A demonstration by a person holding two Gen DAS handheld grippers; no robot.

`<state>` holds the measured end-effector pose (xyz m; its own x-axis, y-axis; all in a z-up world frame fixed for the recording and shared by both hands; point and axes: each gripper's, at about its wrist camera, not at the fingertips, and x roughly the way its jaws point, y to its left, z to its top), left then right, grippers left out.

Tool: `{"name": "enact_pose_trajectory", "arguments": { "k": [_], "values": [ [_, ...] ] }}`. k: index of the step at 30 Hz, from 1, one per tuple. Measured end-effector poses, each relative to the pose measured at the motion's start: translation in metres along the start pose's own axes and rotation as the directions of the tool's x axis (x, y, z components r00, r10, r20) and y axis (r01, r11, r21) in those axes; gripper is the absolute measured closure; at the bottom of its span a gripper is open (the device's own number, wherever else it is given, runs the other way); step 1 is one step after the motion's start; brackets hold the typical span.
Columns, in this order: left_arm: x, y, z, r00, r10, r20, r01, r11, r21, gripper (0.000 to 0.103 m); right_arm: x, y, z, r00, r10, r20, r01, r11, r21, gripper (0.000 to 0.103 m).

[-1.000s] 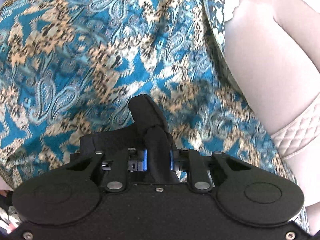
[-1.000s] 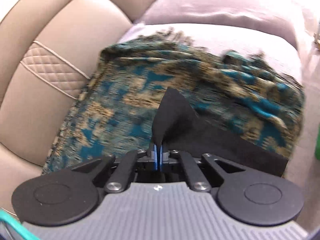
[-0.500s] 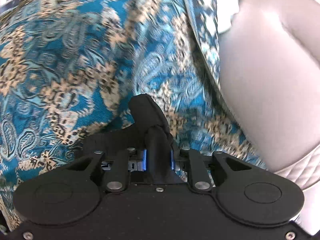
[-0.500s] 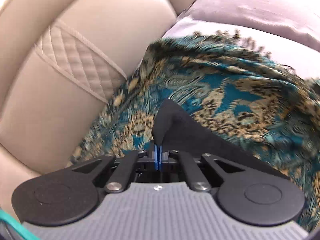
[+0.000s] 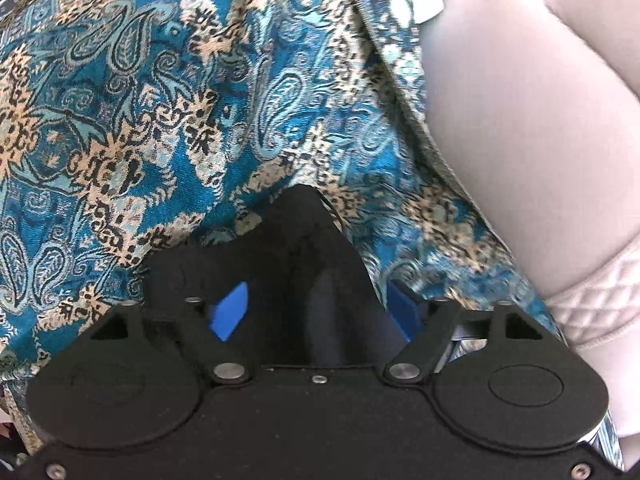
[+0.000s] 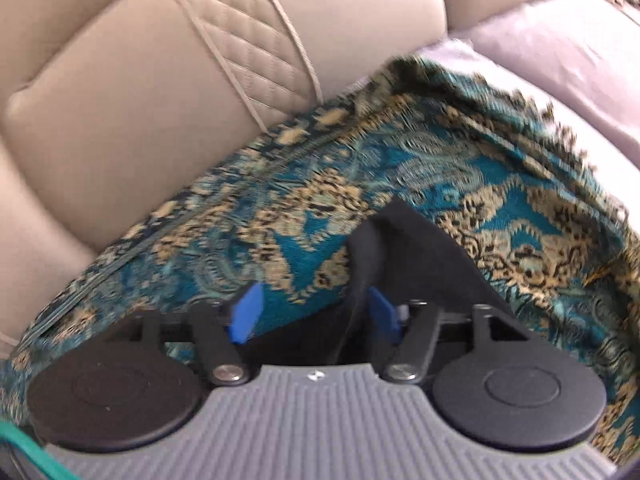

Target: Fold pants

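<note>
A corner of the black pants stands up between the blue pads of my left gripper. Its jaws are opening, and the pads stand apart from the cloth. In the right wrist view another black fold of the pants rises between the jaws of my right gripper, leaning by the right-hand pad. Those jaws are opening too, with the left pad well clear of the cloth. Both grippers point down at a teal and tan paisley throw under the pants.
The paisley throw covers a sofa seat, its fringed edge to the right. A beige quilted back cushion rises just behind it, also seen as a cushion on the right. A lilac seat cushion lies beyond. A green cable crosses the corner.
Both grippers were shut on the black cloth and now stand wide apart, letting it go. Both hands have slid along the throw toward the beige back cushion, and the right one has rolled.
</note>
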<state>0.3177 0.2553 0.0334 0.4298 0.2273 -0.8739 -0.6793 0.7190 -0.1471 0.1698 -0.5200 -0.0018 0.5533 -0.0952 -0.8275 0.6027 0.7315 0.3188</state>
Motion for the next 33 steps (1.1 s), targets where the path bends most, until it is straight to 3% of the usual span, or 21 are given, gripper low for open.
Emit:
{"name": "enact_pose_trajectory", "arguments": {
  "k": [2,8,11,15,17,22,24,28,33],
  "values": [
    [-0.012,0.000,-0.006,1.000,-0.020,0.006,0.020,0.999,0.043,0.018,-0.016,0.002,-0.004,0.999,0.043,0.010,-0.043,0.999,-0.026,0.016],
    [-0.052,0.004,-0.039,0.993,-0.121,0.000,0.118,0.969,0.216,0.016,-0.057,-0.009,-0.046,0.978,0.210,0.012,-0.210,0.977,-0.045,0.014],
    [-0.072,0.011,-0.066,0.983,-0.186,-0.004,0.178,0.936,0.303,0.014,-0.067,-0.026,-0.080,0.956,0.292,0.031,-0.291,0.956,-0.033,0.014],
    [-0.091,0.020,-0.110,0.970,-0.243,-0.017,0.229,0.887,0.401,0.013,-0.071,-0.043,-0.136,0.903,0.426,0.063,-0.426,0.904,-0.006,0.014],
    [-0.096,0.025,-0.133,0.966,-0.258,-0.020,0.240,0.866,0.440,0.013,-0.069,-0.046,-0.160,0.886,0.457,0.078,-0.458,0.889,-0.002,0.014],
    [-0.107,0.042,-0.181,0.951,-0.310,-0.005,0.270,0.821,0.503,0.013,-0.063,-0.056,-0.209,0.893,0.430,0.134,-0.436,0.900,0.012,0.015],
    [-0.108,0.051,-0.195,0.945,-0.327,0.003,0.278,0.807,0.521,0.013,-0.062,-0.070,-0.224,0.898,0.403,0.174,-0.417,0.908,0.048,0.024],
    [-0.107,0.060,-0.217,0.952,-0.306,0.012,0.243,0.778,0.579,0.013,-0.067,-0.100,-0.239,0.888,0.371,0.272,-0.419,0.897,0.143,0.031],
    [-0.097,0.063,-0.228,0.957,-0.289,-0.005,0.238,0.777,0.582,0.013,-0.072,-0.122,-0.234,0.890,0.242,0.386,-0.337,0.919,0.202,0.031]
  ]
}}
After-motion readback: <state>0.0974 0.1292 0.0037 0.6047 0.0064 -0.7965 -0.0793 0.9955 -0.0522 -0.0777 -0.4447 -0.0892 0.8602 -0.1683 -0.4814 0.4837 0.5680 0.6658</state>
